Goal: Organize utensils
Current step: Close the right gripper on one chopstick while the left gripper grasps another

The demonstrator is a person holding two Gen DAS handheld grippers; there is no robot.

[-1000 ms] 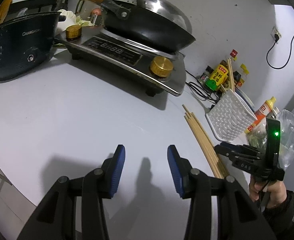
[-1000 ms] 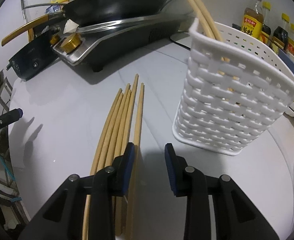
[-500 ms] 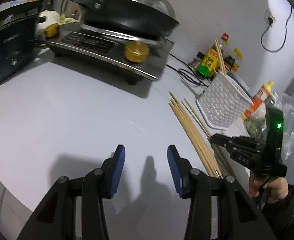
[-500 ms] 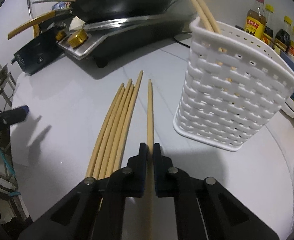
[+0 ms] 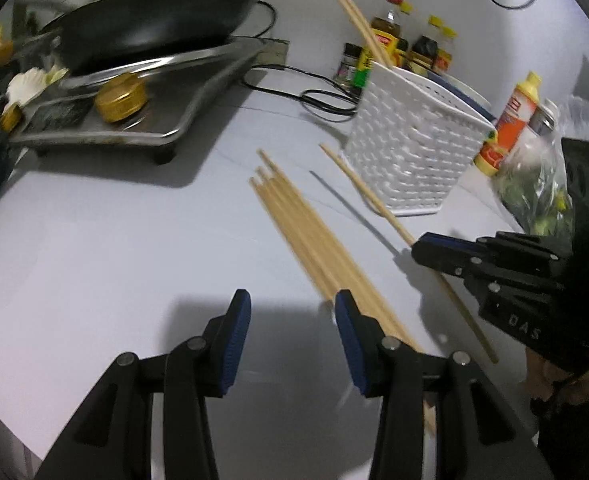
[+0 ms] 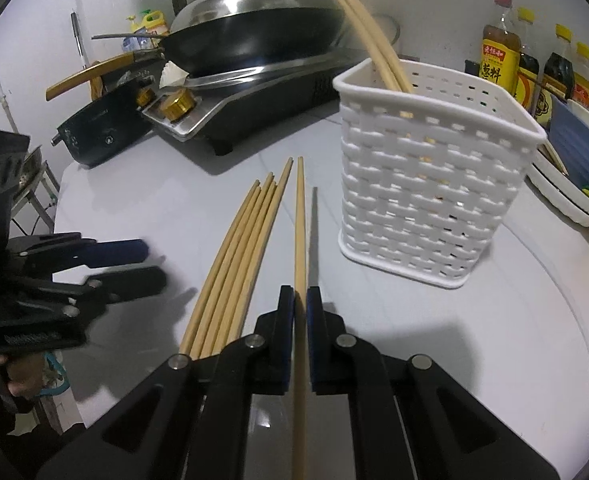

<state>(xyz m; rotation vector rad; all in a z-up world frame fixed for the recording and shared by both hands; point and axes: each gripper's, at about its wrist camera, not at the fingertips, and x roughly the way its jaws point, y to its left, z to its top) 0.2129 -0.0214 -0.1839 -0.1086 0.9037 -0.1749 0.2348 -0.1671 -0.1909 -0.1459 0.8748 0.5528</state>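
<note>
Chopstick (image 6: 300, 216) now lifted off pile, clamped in right gripper (image 6: 300, 300).

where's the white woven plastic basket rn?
Right wrist view: white woven plastic basket stands right of centre on the table, right of the loose wooden chopsticks, before the bottles.

The right gripper (image 6: 300, 300) points forward and down, its jaws clamped together on a single chopstick (image 6: 300, 216) that runs straight out ahead between the blue pads (image 6: 287, 304). The left gripper (image 5: 292, 312) also tilts downward, its jaws standing apart with nothing between them; its blue pads (image 5: 241, 320) face each other across a clear gap. In the right wrist view the left gripper sits off to the left of the shut jaws, held by a hand (image 6: 18, 376) at its grip.
</note>
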